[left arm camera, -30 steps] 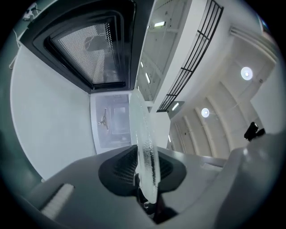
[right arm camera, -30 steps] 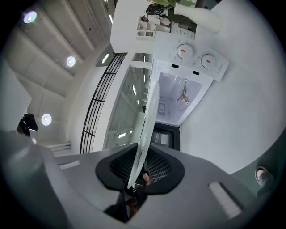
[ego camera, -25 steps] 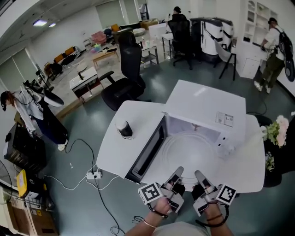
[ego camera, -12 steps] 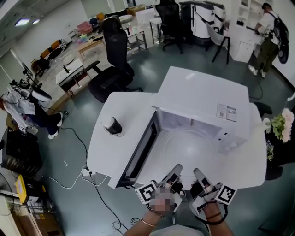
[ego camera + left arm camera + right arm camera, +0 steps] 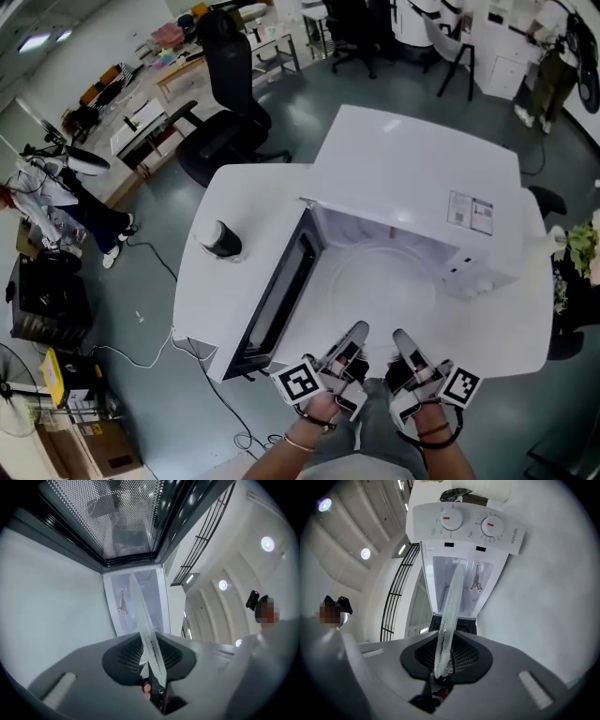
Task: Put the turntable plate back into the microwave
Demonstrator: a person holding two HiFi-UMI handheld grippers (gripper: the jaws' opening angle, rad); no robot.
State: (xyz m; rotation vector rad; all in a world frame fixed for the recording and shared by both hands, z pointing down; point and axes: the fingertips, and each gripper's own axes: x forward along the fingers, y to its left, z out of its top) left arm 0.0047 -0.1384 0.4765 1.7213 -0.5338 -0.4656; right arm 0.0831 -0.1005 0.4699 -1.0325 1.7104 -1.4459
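Clamped on the plate's near rim with left tool and right tool, side by side. Left jaws narrow, just eased wider, glass pinched between them. Held level at the mouth of the open microwave on the counter.

Table: white worktop with rounded corners.
Centre to right edge: white microwave, its door swung open.
Near left edge: dark cup, pale top, upright.
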